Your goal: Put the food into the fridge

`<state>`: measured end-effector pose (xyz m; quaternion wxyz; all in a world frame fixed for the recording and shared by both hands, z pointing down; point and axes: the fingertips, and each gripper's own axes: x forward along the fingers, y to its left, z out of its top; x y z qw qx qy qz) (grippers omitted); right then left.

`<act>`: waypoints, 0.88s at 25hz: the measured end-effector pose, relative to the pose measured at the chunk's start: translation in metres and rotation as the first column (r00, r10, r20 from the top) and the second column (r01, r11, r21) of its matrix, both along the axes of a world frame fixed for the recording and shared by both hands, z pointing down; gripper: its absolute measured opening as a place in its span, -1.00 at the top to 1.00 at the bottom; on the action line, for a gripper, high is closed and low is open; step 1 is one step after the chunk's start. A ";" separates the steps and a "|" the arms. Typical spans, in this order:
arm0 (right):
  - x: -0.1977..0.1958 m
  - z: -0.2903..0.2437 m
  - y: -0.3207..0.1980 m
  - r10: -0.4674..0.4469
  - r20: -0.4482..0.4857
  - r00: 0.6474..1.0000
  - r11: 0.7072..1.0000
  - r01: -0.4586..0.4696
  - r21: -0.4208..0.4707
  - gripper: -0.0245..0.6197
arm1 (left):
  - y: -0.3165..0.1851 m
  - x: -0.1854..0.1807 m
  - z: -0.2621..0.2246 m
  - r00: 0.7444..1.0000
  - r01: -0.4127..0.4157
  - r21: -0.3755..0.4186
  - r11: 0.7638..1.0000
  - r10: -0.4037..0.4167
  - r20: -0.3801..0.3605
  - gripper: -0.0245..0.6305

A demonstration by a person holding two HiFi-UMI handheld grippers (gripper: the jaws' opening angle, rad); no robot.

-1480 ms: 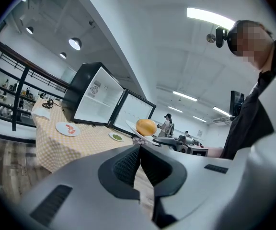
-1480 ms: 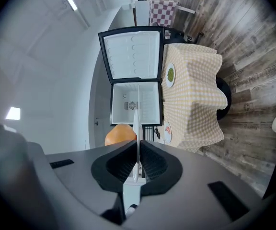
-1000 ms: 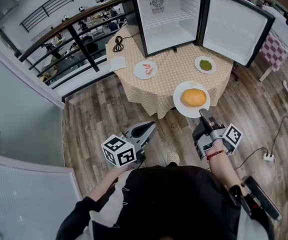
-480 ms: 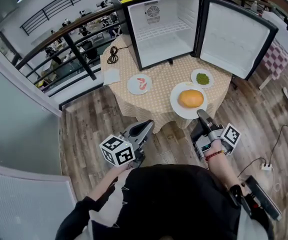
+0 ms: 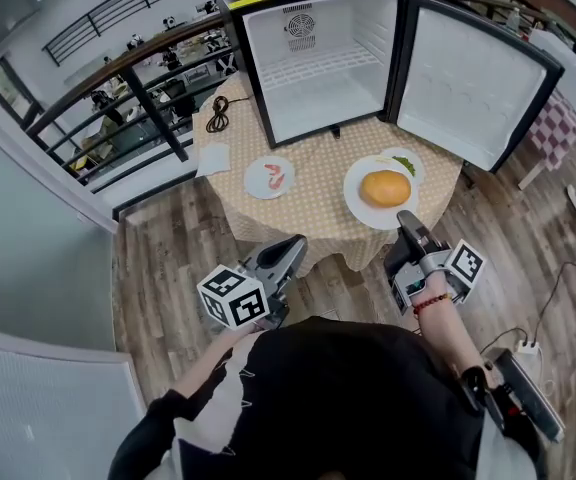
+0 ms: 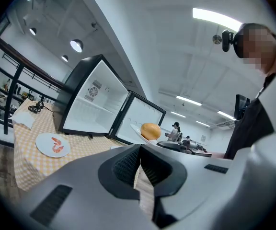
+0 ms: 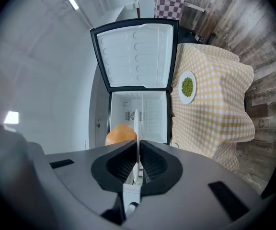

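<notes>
Fridge (image 5: pixel 318 68) behind plates (image 5: pixel 269 178), on tbl (image 5: pixel 320 203)

- Bright, even indoor light; ceiling strip lights (image 6: pixel 217 18) glare overhead.
- Strong fisheye bending at the edges; both gripper views have black vignetted corners.
- The fridge (image 5: pixel 318 78) interior is bright white, with soft shadows.

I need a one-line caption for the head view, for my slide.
The right claw grips a white plate with orange food before the open fridge; left claw is shut and empty.

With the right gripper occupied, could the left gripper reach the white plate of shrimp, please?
Probably yes: the white plate of shrimp lies uncovered near the checked table's edge, nothing stands between it and the left gripper, whose jaws are empty, though shut.
</notes>
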<state>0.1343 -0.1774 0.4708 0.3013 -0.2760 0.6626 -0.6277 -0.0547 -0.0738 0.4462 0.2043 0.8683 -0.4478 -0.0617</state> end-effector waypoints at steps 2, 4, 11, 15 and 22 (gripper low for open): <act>0.000 -0.002 -0.005 -0.005 0.005 1.000 1.000 0.005 0.007 0.85 | -0.005 0.000 -0.003 1.000 0.004 0.012 1.000 -0.004 0.006 0.88; -0.001 -0.005 -0.008 -0.016 0.009 1.000 1.000 0.015 0.015 0.85 | -0.010 -0.001 -0.006 1.000 0.017 0.023 1.000 -0.017 0.001 0.88; -0.009 0.001 -0.016 -0.043 0.010 0.999 0.999 0.043 0.000 0.85 | -0.016 0.007 0.004 1.000 0.020 -0.004 1.000 -0.020 0.000 0.88; -0.012 0.005 -0.020 -0.051 0.020 0.998 0.999 0.051 -0.008 0.85 | -0.022 0.002 0.007 1.000 0.031 -0.020 0.999 -0.031 0.004 0.88; -0.012 0.015 -0.038 -0.031 0.007 1.000 0.999 0.031 -0.035 0.85 | -0.043 0.001 0.009 1.000 0.004 -0.022 1.000 -0.004 0.003 0.88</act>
